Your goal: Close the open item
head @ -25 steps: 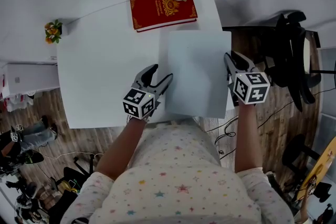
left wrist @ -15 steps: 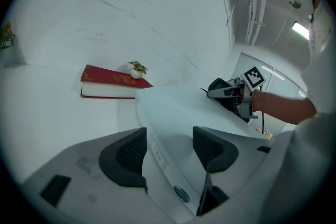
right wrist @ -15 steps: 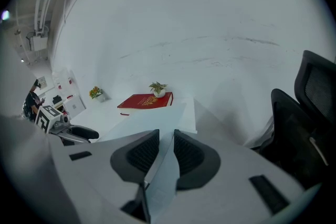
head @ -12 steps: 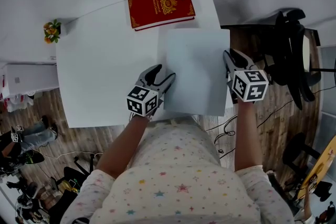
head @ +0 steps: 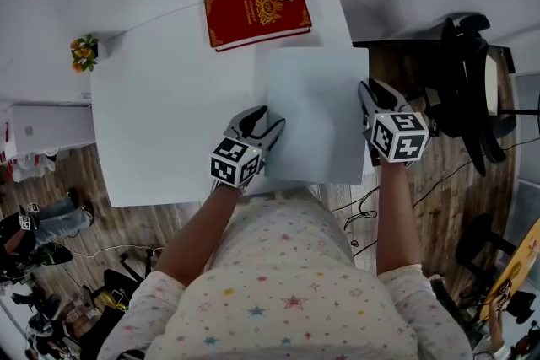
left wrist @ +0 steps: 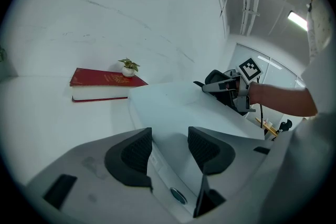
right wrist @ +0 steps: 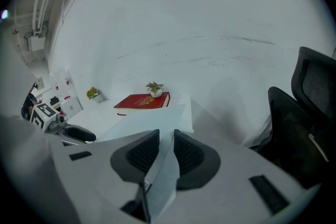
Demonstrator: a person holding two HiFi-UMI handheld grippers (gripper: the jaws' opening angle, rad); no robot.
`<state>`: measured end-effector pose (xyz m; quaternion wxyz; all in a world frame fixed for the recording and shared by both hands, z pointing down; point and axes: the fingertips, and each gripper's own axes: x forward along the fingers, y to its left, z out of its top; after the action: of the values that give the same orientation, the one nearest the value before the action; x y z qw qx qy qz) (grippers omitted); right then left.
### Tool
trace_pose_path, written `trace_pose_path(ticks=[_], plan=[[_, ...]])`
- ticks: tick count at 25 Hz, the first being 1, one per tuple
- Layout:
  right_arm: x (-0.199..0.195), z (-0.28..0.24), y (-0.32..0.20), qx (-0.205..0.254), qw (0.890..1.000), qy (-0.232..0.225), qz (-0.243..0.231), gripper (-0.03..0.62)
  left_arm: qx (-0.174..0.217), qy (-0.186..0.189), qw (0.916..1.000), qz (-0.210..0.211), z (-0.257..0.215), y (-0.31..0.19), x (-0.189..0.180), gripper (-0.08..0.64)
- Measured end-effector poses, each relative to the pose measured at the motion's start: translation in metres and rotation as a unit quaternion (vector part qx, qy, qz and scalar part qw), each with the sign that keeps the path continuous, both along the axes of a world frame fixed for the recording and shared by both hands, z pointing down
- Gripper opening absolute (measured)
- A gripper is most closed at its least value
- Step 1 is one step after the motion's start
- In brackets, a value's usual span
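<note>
Star-dotted cream top (head: 287,282); grey hand-held grippers (head: 266,120) (head: 369,87) carry black-and-white marker cubes (head: 234,163) (head: 398,137).

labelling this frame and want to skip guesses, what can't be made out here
- Under the white cover: hidden by the cover itself, every view.
- Left tool: its jaws have just been closing round the cover's edge; the left gripper view doesn't settle whether the pads touch it.
- Red book title: gold print too small, all views.
- Table, middle of near edge: head view, covered by the person's body.
</note>
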<state>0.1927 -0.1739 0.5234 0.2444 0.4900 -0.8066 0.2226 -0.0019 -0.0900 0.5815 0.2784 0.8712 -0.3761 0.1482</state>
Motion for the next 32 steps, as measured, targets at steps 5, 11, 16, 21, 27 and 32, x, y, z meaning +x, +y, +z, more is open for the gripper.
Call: trace_pose_path(ticks=[5,11,16,21,27,32], plan=[[0.004,0.005,0.001,-0.013,0.999,-0.032,0.014,0.084,0.004,-0.019,0.9998,0.006,0.002,0.000,0.002,0.207],[0.010,0.015,0.003,-0.018,0.998,-0.057,0.024,0.080,0.013,-0.040,0.9990,0.011,0.005,0.000,0.005,0.207],[0.018,0.023,0.007,-0.022,0.997,-0.059,0.036,0.077,0.018,-0.050,0.9985,0.012,0.005,-0.001,0.007,0.207],[0.033,0.027,0.018,-0.028,0.997,-0.057,0.051,0.077,0.018,-0.053,0.9983,0.013,0.005,-0.001,0.007,0.207],[0.040,0.038,0.039,-0.040,0.996,-0.057,0.058,0.080,0.022,-0.060,0.9978,0.013,0.006,-0.001,0.007,0.207],[0.033,0.050,0.050,-0.049,0.996,-0.048,0.058,0.123,0.021,-0.071,0.9971,0.016,0.008,-0.001,0.006,0.207]])
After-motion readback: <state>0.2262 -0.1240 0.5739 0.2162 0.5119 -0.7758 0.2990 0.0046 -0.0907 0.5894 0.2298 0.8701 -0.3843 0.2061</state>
